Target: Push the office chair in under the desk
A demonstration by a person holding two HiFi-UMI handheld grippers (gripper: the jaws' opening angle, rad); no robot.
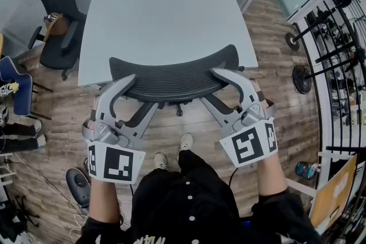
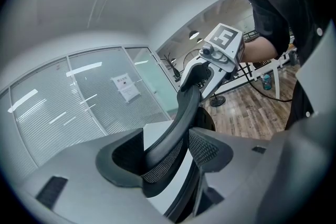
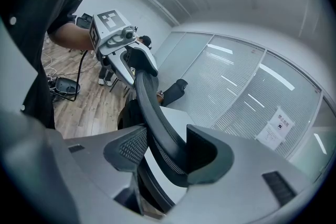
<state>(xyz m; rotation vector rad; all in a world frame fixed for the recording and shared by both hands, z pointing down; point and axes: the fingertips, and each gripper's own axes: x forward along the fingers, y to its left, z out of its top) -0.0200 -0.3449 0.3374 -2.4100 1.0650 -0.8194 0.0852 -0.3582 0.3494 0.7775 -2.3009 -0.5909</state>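
The black mesh office chair's curved backrest (image 1: 174,74) lies against the near edge of the pale grey desk (image 1: 166,8), its seat hidden beneath. My left gripper (image 1: 137,88) grips the backrest's left end and my right gripper (image 1: 214,86) its right end. In the left gripper view the backrest rim (image 2: 181,113) runs between my left gripper's (image 2: 168,157) jaws, touching both. The right gripper view shows the same rim (image 3: 152,107) clamped by my right gripper (image 3: 165,155).
A second black office chair (image 1: 57,14) stands at the desk's left side, with a blue chair (image 1: 14,83) nearer the left edge. A metal rack (image 1: 337,66) lines the right. The person's feet (image 1: 171,151) stand on wood floor behind the chair. Glass partitions close the far side.
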